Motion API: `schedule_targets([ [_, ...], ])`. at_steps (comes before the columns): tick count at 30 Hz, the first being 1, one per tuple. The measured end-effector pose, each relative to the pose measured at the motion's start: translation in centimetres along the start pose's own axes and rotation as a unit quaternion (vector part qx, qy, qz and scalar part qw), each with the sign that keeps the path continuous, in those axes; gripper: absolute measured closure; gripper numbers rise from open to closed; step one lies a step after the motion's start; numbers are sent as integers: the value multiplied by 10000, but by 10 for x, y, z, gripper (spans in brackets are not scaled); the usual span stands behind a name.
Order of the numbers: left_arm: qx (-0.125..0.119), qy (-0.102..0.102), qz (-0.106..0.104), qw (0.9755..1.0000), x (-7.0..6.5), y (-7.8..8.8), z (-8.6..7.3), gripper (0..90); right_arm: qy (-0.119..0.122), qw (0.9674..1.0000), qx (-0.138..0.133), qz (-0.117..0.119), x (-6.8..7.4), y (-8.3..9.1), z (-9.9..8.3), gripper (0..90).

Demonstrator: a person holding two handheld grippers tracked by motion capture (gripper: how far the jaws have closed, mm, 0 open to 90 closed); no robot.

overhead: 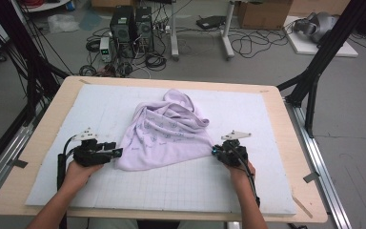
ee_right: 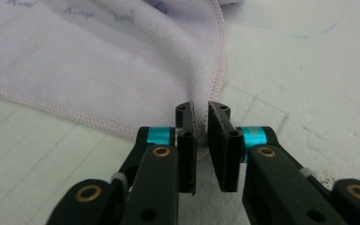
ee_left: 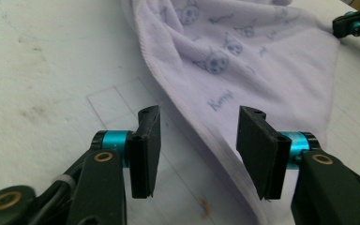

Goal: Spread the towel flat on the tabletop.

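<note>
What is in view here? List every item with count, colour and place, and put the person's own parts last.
Cloth: one, lilac with small prints, crumpled mid-mat.
Mat: one, white with a grid, covering the table.
Table: one, light wood.
Computer towers: two, black, on the floor beyond the table, among cables.
Cardboard box: one, brown, far floor.
Left gripper: one, black, jaws open astride the cloth's edge.
Right gripper: one, black, pinching the cloth's near right corner.
Hands: two, left, right, at the near edge.

1. Light was even and diffuse, fairly bright; shadows were soft.
2. The high view was grainy; no glare showed.
3. Both gripper views blurred toward their far edges.
</note>
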State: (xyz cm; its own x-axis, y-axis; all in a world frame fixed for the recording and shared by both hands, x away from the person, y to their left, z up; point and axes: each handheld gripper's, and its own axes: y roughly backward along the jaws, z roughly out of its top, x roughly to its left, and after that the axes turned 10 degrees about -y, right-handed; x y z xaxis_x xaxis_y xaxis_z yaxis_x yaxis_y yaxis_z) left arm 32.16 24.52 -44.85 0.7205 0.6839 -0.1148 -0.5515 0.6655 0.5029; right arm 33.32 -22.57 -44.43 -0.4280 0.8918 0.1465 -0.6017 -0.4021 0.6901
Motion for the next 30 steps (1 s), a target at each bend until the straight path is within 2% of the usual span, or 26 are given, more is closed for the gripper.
schedule_targets([
  [3, 19, 1, -82, 10000, -12, 8, -5, 505, -44, 9999, 53, -78, 4, 4, -2, 836],
  [4, 19, 1, -82, 10000, -12, 8, -5, 505, -44, 9999, 53, -78, 4, 4, -2, 836],
  [14, 203, -11, 19, 9998, -29, 13, -16, 530, 40, 9997, 44, -249, 13, 27, -24, 833],
  [15, 259, -49, 9, 9997, -31, 12, -16, 579, 46, 9997, 42, -254, 14, 29, -27, 831],
  [16, 440, -303, -14, 9986, -35, 9, -15, 639, 61, 9997, 14, -254, 15, 31, -29, 830],
  [17, 488, -400, 80, 9980, -38, 7, -14, 683, 50, 9997, 7, -254, 16, 32, -31, 830],
  [18, 518, -446, 86, 9976, -39, 7, -14, 734, 43, 9997, 4, -256, 17, 33, -33, 830],
  [19, 539, -462, 47, 9975, -39, 7, -14, 852, 39, 9997, -1, -253, 19, 35, -34, 831],
  [23, 441, -260, -29, 9987, -44, 11, -16, 874, 90, 9998, 63, -189, 22, 41, -39, 834],
  [25, 394, -238, -88, 9989, -47, 22, -22, 874, 134, 9998, 64, -161, 22, 46, -42, 835],
  [28, 391, -285, -182, 9987, -51, 28, -24, 873, 121, 9999, 62, -93, 24, 55, -49, 834],
  [29, 425, -408, -245, 9980, -56, 33, -24, 873, 164, 9998, 88, -76, 25, 57, -51, 835],
  [30, 414, -424, -277, 9979, -58, 35, -24, 873, 187, 9998, 86, -57, 27, 60, -53, 834],
])
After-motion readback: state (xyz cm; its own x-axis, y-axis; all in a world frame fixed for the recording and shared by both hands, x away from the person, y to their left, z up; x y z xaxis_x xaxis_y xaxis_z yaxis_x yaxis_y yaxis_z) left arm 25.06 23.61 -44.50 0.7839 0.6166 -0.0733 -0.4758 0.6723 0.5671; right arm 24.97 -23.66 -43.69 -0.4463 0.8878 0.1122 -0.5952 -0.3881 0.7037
